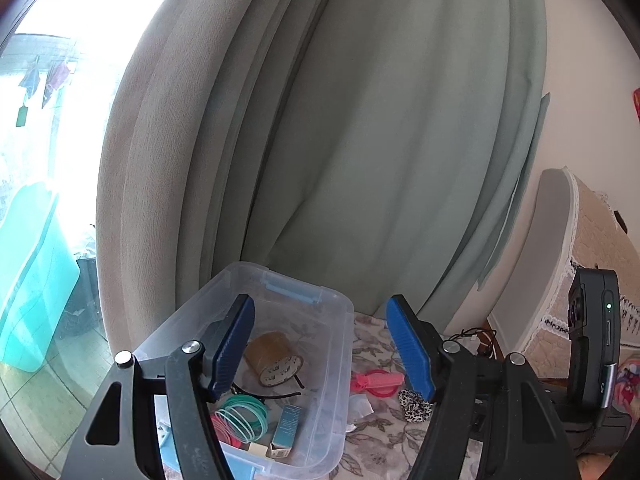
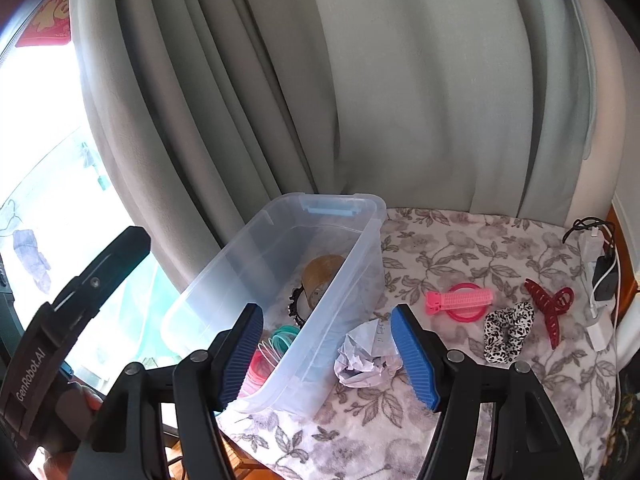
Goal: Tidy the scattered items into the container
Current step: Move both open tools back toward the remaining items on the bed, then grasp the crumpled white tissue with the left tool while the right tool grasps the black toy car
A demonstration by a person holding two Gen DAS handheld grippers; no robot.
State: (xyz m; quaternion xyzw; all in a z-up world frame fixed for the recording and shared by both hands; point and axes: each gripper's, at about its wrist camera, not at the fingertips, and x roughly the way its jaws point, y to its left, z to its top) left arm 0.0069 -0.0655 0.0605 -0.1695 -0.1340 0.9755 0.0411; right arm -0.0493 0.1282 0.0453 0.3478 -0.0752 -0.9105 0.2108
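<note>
The left gripper is held with jaws apart and empty over the clear container; a small teal box inside is seen only there. The right gripper, likewise spread and empty, is seen above crumpled paper; only its view shows the red claw clip.

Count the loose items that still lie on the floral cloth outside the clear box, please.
5: crumpled paper beside the box wall; pink hair clip lying across a pink ring; leopard scrunchie; dark red claw clip farthest right. The claws may hide more.
</note>
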